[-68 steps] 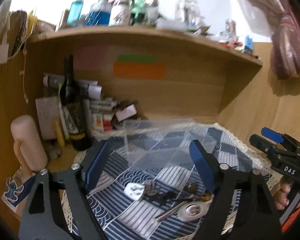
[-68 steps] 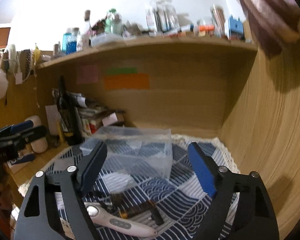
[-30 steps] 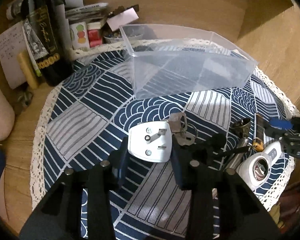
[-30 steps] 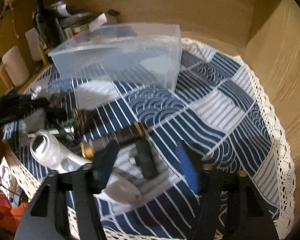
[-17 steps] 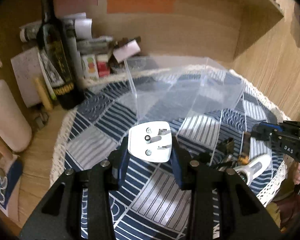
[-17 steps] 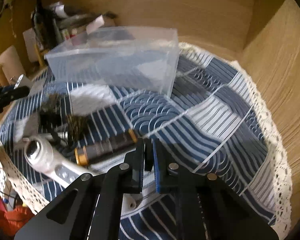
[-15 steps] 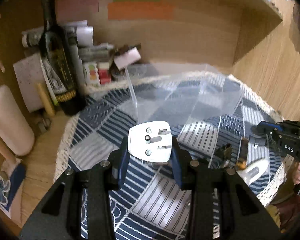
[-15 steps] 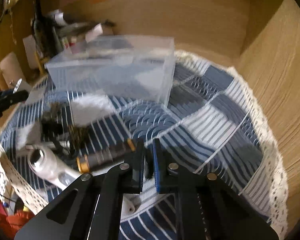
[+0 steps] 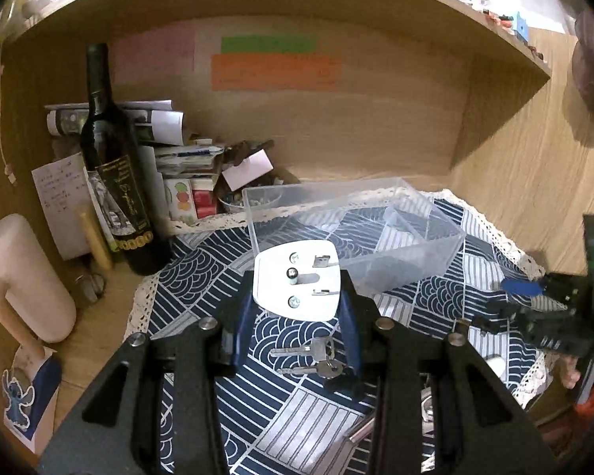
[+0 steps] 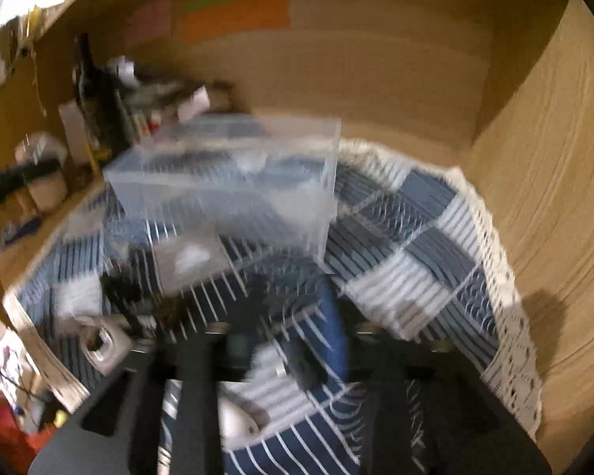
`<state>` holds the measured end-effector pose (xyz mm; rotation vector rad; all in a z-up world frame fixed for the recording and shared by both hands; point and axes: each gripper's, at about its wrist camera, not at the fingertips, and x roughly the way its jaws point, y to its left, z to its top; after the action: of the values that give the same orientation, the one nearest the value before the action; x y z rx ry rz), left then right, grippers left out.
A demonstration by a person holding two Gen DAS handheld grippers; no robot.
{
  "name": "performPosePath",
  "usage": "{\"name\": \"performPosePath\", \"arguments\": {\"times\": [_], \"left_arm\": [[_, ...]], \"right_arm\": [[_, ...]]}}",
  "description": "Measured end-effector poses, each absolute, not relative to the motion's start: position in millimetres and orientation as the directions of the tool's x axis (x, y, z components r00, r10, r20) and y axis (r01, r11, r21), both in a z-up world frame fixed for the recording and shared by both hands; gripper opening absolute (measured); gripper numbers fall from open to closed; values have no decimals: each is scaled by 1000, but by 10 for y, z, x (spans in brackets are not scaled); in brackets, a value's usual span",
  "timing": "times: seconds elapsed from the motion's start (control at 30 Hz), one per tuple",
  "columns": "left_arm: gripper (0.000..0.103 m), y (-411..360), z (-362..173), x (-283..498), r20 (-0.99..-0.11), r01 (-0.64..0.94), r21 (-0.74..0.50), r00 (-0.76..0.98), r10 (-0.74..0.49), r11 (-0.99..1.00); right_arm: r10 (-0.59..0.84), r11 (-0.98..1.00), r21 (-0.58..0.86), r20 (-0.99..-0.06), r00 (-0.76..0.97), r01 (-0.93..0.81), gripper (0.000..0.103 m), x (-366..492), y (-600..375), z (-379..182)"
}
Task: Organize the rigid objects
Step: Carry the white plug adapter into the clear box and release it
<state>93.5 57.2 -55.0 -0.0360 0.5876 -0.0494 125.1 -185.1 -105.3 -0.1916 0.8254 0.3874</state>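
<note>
White plug adapter (image 9: 297, 281) is up off the patterned cloth (image 9: 202, 277) now, clamped in the left tongs (image 9: 295, 316) just short of the clear plastic box (image 9: 352, 233), keys (image 9: 313, 360) left below. Right tongs (image 10: 293, 316) have swung up, blurred; I cannot tell their grip. Drop-off looks next.

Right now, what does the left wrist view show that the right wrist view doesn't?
Left wrist only: the left gripper shut on the white plug adapter, keys on the cloth below, and the right gripper at the side. Right wrist only: a blurred white handheld device near its fingers. Both: the clear plastic box, wine bottle and patterned cloth.
</note>
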Motion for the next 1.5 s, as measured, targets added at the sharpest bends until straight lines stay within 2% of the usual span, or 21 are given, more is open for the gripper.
{"name": "performPosePath", "arguments": {"times": [0.17, 0.23, 0.33, 0.57, 0.87, 1.0, 1.1, 1.23, 1.5], "left_arm": [[38, 533, -662, 951, -582, 40, -41, 811, -56, 998], [38, 531, -689, 953, -589, 39, -41, 806, -56, 998], [38, 531, -702, 959, -595, 42, -50, 801, -64, 998], [38, 523, -652, 943, -583, 42, -41, 811, -58, 998], [38, 552, -378, 1116, -519, 40, -38, 853, -54, 998], [38, 565, -305, 1318, -525, 34, -47, 849, -54, 998], [38, 552, -317, 1510, -551, 37, -42, 833, -53, 998], [38, 504, -415, 1747, -600, 49, -46, 797, -67, 998], [38, 409, -755, 2203, -705, 60, -44, 706, -73, 997]], "right_arm": [[219, 893, -53, -817, 534, -448, 41, 1213, -1817, -1423], [219, 889, -63, -812, 541, -454, 41, 1184, -1830, -1469], [224, 887, -60, -811, 540, -458, 24, 1175, -1857, -1460], [207, 905, -68, -791, 575, -419, 24, 1197, -1891, -1393], [295, 915, -24, -641, 709, -403, 24, 1376, -1746, -654], [324, 908, -34, -577, 750, -418, 24, 1508, -1538, -371], [350, 903, -8, -564, 748, -429, 24, 1675, -1412, -288], [363, 897, 5, -580, 730, -443, 24, 1882, -1247, -319], [356, 883, 28, -691, 629, -469, 24, 2453, -1049, -712]]}}
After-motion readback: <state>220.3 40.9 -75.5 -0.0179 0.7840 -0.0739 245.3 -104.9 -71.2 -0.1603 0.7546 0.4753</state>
